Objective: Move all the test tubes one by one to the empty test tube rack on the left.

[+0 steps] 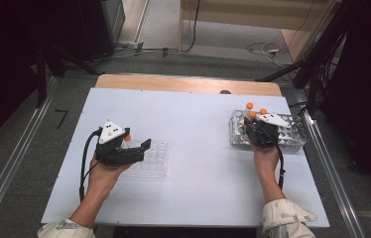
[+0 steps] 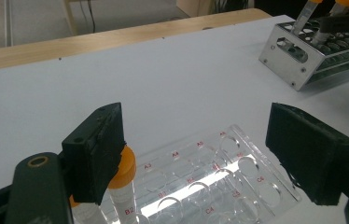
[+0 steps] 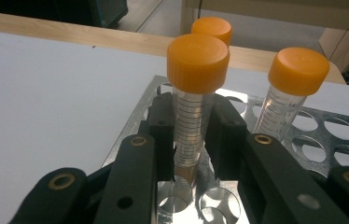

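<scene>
Orange-capped tube (image 3: 192, 112) at our frame centre, right gripper (image 3: 192, 140) clamped on it; left gripper (image 2: 196, 154) jaws apart.

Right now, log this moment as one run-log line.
right gripper: shut on orange-capped tube in metal rack | left gripper: open over clear rack

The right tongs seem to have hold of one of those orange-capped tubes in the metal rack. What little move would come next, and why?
Probably a straight lift. The right tongs are shut on the tube, whose foot sits in a hole of the metal rack. Two more capped tubes stand close by, so rising upright should avoid knocking them. The left tongs wait open over the clear tray.
</scene>
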A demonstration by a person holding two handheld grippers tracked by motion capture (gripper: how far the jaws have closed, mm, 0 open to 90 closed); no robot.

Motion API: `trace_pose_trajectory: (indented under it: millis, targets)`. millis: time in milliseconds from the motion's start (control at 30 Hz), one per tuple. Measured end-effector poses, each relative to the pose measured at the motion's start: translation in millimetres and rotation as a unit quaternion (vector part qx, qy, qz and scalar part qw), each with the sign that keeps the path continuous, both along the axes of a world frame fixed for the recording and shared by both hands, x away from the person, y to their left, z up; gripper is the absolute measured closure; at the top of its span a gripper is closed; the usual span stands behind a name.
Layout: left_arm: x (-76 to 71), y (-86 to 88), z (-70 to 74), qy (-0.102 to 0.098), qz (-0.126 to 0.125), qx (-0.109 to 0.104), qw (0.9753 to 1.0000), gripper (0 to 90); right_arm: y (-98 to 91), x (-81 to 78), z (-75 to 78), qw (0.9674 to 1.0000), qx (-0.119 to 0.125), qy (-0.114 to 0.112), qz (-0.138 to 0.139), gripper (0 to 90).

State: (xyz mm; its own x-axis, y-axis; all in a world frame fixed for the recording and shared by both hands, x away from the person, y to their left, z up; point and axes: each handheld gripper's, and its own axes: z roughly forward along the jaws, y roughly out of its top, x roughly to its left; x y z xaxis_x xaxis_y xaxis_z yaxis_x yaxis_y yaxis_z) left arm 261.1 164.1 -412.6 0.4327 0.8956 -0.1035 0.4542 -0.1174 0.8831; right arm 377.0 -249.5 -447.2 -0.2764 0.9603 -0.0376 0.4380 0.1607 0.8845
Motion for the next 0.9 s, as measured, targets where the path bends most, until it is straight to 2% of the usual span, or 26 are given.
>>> trace_pose_trajectory:
  millis: [167, 400, 733, 900]
  targets:
    - [0.1, -1.0, -0.4, 0.000, -0.001, 0.000, 1.0000, 20.2, -0.8, -1.9, 4.9, 1.0000, -0.001, -0.007, 0.001, 71.5]
    - [0.1, -1.4, -1.1, 0.002, -0.002, 0.002, 1.0000, 20.2, 0.4, -8.6, 19.1, 0.9994, -0.007, -0.034, 0.002, 71.5]
    - [-0.2, -2.2, -1.1, 0.001, -0.005, 0.001, 1.0000, 20.0, -3.6, -18.8, 37.8, 0.9982, 0.006, -0.059, 0.005, 71.5]
    - [-0.9, -3.2, -0.8, 0.000, -0.006, 0.003, 1.0000, 19.7, -1.4, -26.0, 43.7, 0.9980, 0.008, -0.060, 0.020, 71.5]
